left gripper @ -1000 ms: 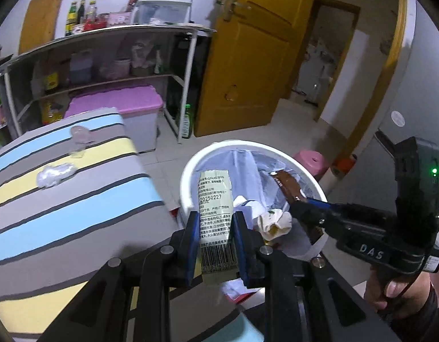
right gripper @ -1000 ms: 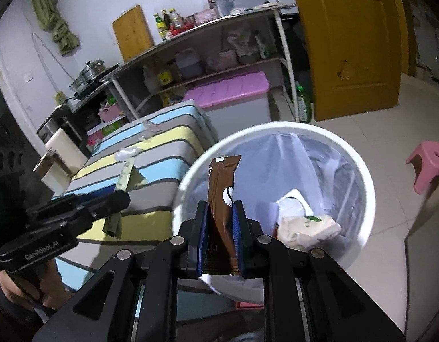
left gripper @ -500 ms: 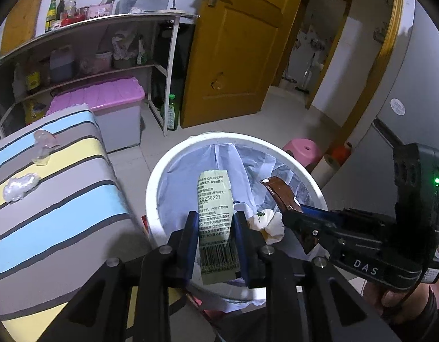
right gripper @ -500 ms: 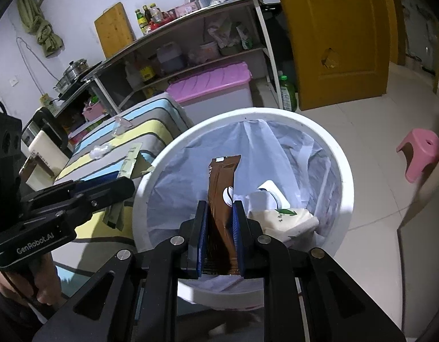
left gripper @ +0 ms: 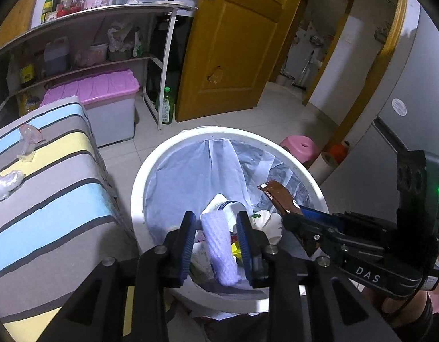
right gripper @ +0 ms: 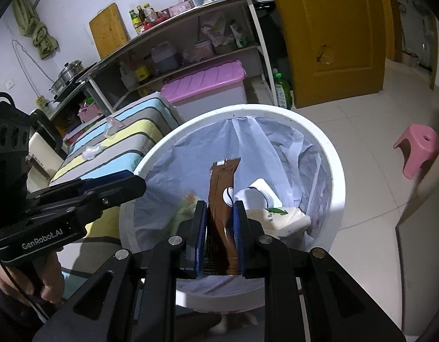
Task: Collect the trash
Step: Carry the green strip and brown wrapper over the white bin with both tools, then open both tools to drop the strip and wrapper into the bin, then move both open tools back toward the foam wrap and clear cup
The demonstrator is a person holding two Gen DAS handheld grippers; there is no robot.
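Observation:
My left gripper [left gripper: 216, 219] hangs over the white lined bin [left gripper: 139, 182], its jaws opening. A pale packet [left gripper: 219, 245] sits loose and tilted between them, blurred, with a gap to each pad. My right gripper [right gripper: 219, 205] is shut on a brown sachet [right gripper: 222, 191] that stands upright over the same bin [right gripper: 336, 171]. From the left wrist view the right gripper [left gripper: 290, 219] reaches in from the right with the sachet [left gripper: 276, 193]. White and cream rubbish lies in the bin. Crumpled clear plastic [left gripper: 7, 183] and a clear plastic piece [left gripper: 30, 142] lie on the striped table [left gripper: 48, 213].
A pink stool [left gripper: 299, 146] stands on the tiled floor beyond the bin. A pink-lidded storage box [left gripper: 105, 91] and a green bottle [left gripper: 166, 105] sit under the shelf unit [left gripper: 162, 57]. The yellow door [left gripper: 233, 42] is behind. A person's hand holds each gripper handle.
The left jaws have spread and the packet, held upright before, now sits lower and loose between them. Both grippers came further over the bin. The brown sachet stays gripped.

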